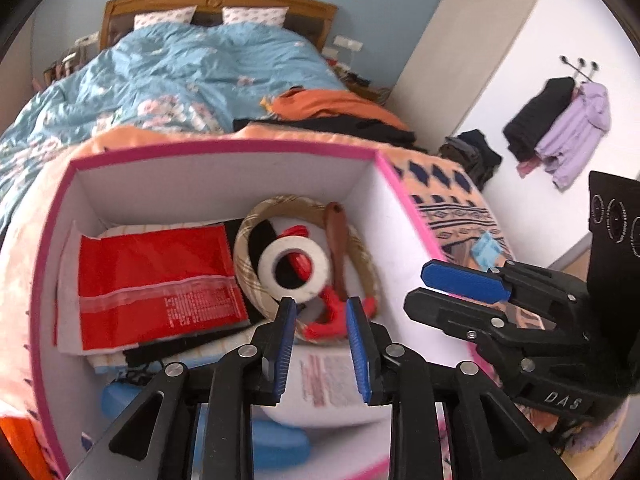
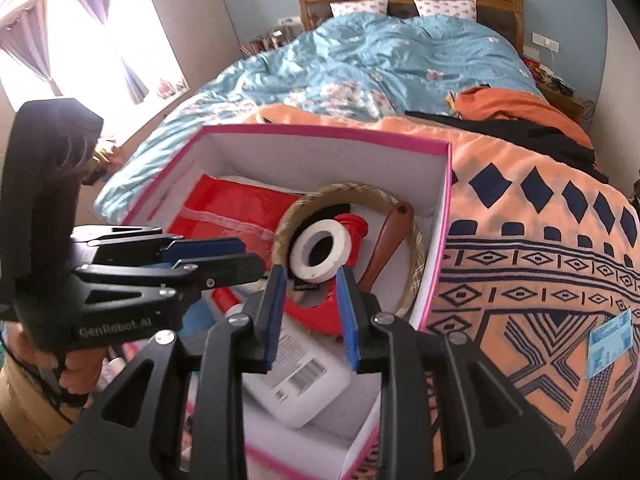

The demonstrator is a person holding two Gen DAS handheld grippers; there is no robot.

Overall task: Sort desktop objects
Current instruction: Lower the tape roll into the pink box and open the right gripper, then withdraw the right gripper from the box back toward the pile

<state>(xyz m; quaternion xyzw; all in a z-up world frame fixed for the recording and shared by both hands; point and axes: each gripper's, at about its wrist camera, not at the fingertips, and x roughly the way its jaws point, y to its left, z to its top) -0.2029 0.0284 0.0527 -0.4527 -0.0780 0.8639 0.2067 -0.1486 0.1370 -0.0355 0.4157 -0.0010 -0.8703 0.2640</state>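
Mostly sorted already, judging by the load inside the pink-rimmed box point(image 1: 208, 148): red pouch point(image 1: 156, 284) flat along the left side, checked ring point(image 1: 256, 248) to its right with the white tape roll point(image 1: 294, 268) lying on top, brown wooden handle point(image 1: 338, 248) slanted across the ring's right part, something red point(image 1: 332, 316) tucked under the tape, too hidden to name. Nearer the camera, white bottle point(image 2: 300, 376) on its side with barcode up, and a blue object point(image 1: 276, 444) low in the box's near corner, blurred.

Box sitting on an orange patterned blanket point(image 2: 540, 240) at the foot of a bed with a blue floral quilt point(image 2: 380, 60). Small blue-white packet point(image 2: 610, 344) alone on the blanket, well apart from the box on its right: probably the one item left to put away, though nothing confirms it belongs to the set.

Left gripper point(image 1: 322, 312) poised over the box's middle, jaws spread, nothing between them, tips above the red item and tape. Right gripper point(image 2: 310, 280) likewise spread and empty, aimed at the tape roll from the near right side; in the left wrist view, seen side-on point(image 1: 448, 288) over the box's right wall.

Likely a finishing stage: contents gathered, perhaps some tidying inside or one last pickup remaining.
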